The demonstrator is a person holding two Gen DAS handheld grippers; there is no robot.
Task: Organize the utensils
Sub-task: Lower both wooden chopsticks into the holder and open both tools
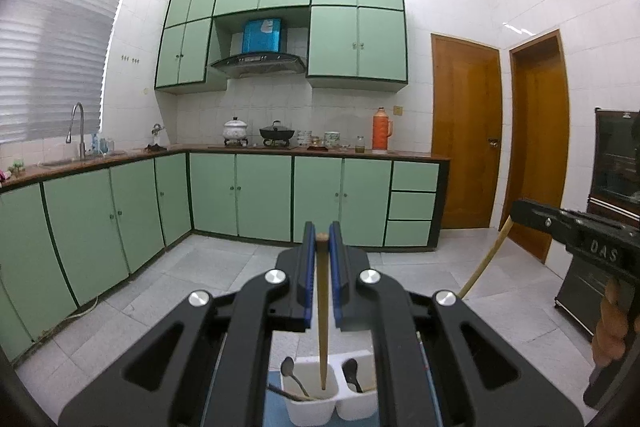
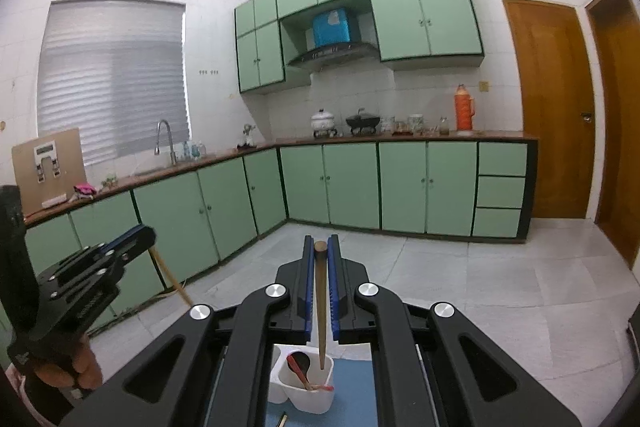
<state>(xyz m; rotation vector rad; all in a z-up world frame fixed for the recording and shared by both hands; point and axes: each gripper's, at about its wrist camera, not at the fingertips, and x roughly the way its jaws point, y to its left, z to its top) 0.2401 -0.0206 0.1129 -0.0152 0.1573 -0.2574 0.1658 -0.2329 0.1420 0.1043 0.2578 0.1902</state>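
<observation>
Left wrist view: I had the left gripper (image 1: pixel 322 235) clamped on a wooden chopstick (image 1: pixel 322 307), blue pads pressed against its upper end, so the stick hung down from the jaws toward the white utensil holder (image 1: pixel 320 407) below. Holding it by the top looked deliberate; a stick gripped there points its free end downward and can be steered into a compartment. Its tip stood over, or just inside, the holder's left compartment; I could not tell whether it touched the bottom. A metal spoon (image 1: pixel 294 375) leaned in that same compartment, left of the stick, and a dark spoon (image 1: pixel 352 373) sat in the right compartment. To the right of the holder, well apart, the right gripper (image 1: pixel 516 213) showed side-on with a second chopstick (image 1: pixel 486 259) slanting down from it, a hand (image 1: pixel 610 327) on its grip. Right wrist view: my right gripper (image 2: pixel 320 247) was likewise closed on its chopstick (image 2: pixel 320 307) near the top end, the tip hanging over the holder (image 2: pixel 312 395), at the compartment that held a dark spoon (image 2: pixel 300 361) and a red-tipped utensil (image 2: pixel 316 386). The holder sat on a blue mat (image 2: pixel 356 387). Left of the holder, the left gripper (image 2: pixel 146 233) carried its own stick aslant. My judgement: both sticks were being placed into the holder together, as a pair.
</observation>
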